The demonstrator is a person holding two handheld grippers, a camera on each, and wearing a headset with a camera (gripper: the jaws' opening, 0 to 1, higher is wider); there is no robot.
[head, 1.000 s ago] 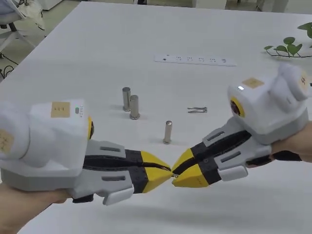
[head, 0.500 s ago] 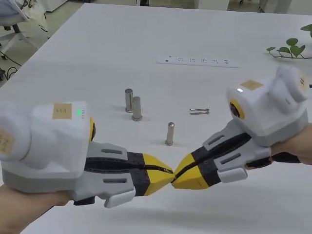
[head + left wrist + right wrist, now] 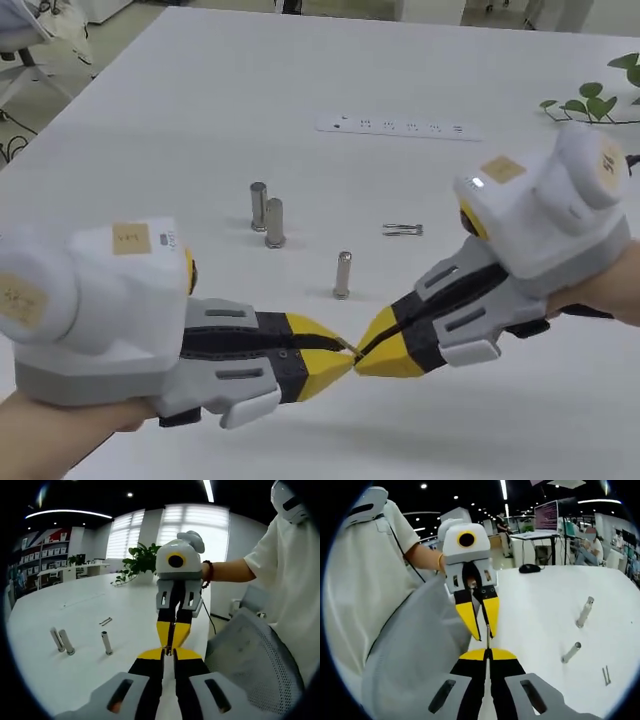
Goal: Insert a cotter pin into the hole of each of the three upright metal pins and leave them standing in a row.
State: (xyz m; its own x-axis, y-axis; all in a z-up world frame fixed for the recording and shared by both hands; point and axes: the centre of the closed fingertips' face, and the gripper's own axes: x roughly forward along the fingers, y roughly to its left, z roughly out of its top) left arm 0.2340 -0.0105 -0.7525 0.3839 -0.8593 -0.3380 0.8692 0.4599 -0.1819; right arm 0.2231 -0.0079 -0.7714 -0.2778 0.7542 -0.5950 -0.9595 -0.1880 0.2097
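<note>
Low in the middle of the head view the left gripper (image 3: 343, 364) and right gripper (image 3: 364, 356) meet tip to tip above the table (image 3: 200, 90). The right gripper's jaws are closed on a cotter pin (image 3: 487, 630), which reaches up to the left gripper's tips. Those tips are narrow, but I cannot tell whether they pinch it.

The task looks barely begun, since no pin seems to be fitted yet. Two pins (image 3: 275, 222) stand close together left of centre, and the third pin (image 3: 343, 274) stands apart, just above the grippers, so no row is formed. Spares (image 3: 403, 230) lie right of centre.

A power strip (image 3: 398, 127) lies higher up and a plant (image 3: 598, 98) sits at the upper right. Both are well clear, and nothing blocks the pins.
</note>
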